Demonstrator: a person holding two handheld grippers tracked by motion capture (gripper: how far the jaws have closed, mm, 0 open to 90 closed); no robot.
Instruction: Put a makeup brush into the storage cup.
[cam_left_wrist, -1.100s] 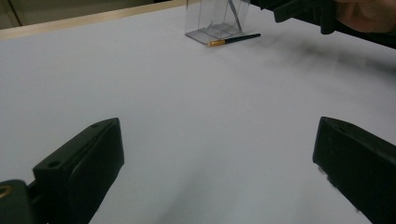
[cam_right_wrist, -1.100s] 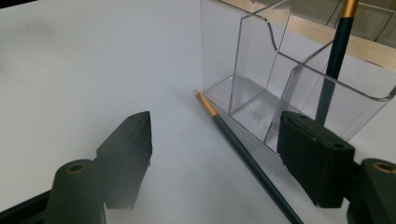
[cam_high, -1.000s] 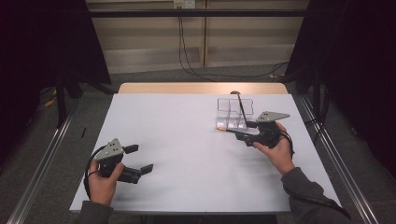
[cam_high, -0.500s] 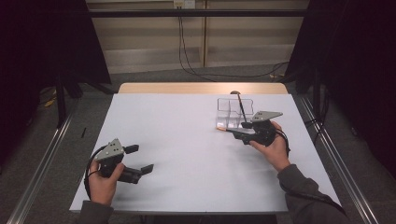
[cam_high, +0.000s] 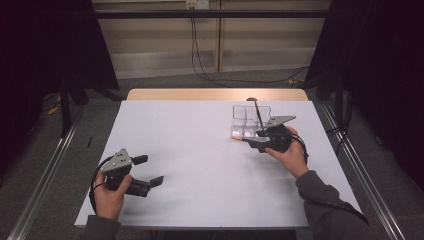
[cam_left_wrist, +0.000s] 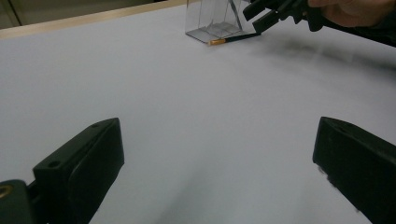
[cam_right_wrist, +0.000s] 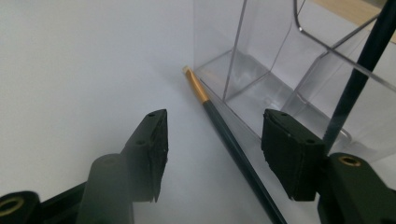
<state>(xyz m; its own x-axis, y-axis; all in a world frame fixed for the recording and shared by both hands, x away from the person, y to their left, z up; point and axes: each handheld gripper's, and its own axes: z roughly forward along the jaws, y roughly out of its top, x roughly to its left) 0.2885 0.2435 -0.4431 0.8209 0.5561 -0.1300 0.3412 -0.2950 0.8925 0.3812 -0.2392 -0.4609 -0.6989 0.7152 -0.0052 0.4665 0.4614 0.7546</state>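
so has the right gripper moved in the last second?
Yes. The right gripper has shifted forward and slightly left, closing on the clear organizer and the brush lying beside it.

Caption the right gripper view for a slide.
Open right gripper straddles a brush lying on the table beside a clear organizer.

Clear glossy plastic organizer (cam_high: 246, 120), upper right of the high view, on a smooth matt white tabletop (cam_high: 200, 150); beside it a dark brush (cam_right_wrist: 233, 149) with a shiny gold-coloured ferrule.
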